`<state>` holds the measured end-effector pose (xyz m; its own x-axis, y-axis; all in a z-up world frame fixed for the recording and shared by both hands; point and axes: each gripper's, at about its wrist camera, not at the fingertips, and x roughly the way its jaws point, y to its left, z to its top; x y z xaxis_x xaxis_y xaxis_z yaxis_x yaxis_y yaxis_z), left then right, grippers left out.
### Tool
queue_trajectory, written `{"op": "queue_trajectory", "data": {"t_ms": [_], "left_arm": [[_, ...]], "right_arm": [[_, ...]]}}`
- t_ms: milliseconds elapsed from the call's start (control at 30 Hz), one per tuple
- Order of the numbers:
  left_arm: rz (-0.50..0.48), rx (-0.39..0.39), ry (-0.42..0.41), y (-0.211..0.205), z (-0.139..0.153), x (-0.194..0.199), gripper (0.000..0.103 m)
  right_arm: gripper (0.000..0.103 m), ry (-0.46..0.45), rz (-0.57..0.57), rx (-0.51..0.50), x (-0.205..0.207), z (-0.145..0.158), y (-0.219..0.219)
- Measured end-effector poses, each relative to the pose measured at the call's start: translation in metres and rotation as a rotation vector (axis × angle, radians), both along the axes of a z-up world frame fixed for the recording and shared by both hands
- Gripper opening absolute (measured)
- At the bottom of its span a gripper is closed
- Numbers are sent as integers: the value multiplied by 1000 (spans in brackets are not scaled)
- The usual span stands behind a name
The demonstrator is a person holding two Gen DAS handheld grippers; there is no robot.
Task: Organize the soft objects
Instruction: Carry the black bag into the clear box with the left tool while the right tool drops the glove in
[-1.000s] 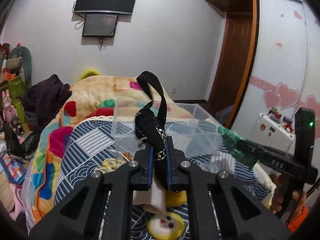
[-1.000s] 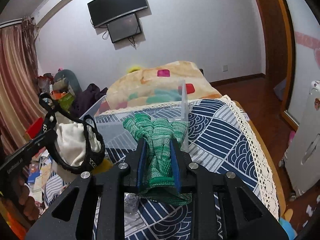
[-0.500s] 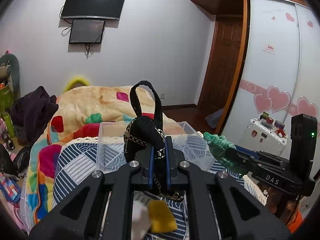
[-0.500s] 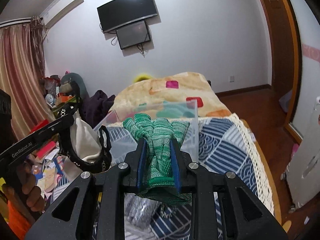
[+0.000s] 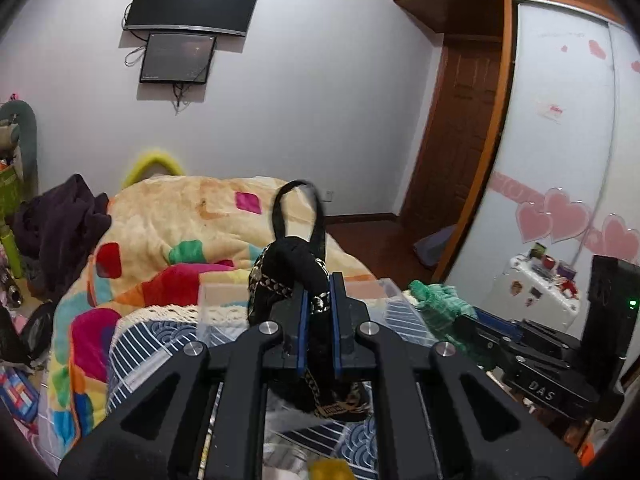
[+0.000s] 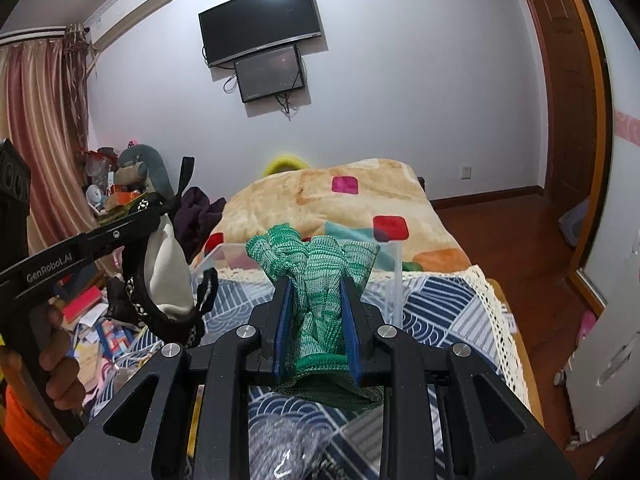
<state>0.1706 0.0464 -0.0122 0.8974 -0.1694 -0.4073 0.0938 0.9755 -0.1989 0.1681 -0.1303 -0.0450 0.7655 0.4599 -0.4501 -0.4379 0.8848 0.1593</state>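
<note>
Overhead, both grippers hang clear above the bed and a clear bin. Readable markings: "GenRobot.AI" and "DAS" (gripper bodies). Left gripper pinches a black strap with patterned trim, loop upright. Right gripper clamps a green knit glove, bunched, cuff nearest the camera.

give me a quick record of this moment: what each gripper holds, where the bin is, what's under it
left gripper: shut on black bag, its strap looped above the jaws
right gripper: shut on green glove
bin: clear plastic, on the bed just beyond both grippers
bed cover: blue and white patterned, lace edge
blanket: colourful, heaped behind the bin
</note>
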Motion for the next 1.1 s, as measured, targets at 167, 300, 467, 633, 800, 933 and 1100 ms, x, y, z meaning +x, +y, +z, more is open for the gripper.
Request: {"op": "queue_trajectory", "data": {"t_ms": [167, 300, 467, 633, 800, 933, 1100], "left_arm": [[23, 12, 34, 4, -6, 22, 9], [38, 36, 97, 4, -24, 37, 9], [35, 53, 186, 5, -48, 51, 9], [17, 48, 257, 7, -63, 59, 9], [3, 32, 337, 10, -70, 68, 9], [7, 47, 370, 8, -75, 70, 13], [4, 45, 377, 8, -77, 63, 44]], "right_arm": [[22, 5, -9, -19, 11, -1, 5], [22, 35, -6, -51, 23, -7, 13], [22, 93, 17, -110, 41, -20, 27], [22, 146, 42, -179, 53, -34, 39], [22, 208, 68, -246, 61, -45, 48], [23, 241, 71, -274, 63, -50, 48], [29, 229, 69, -298, 60, -49, 48]]}}
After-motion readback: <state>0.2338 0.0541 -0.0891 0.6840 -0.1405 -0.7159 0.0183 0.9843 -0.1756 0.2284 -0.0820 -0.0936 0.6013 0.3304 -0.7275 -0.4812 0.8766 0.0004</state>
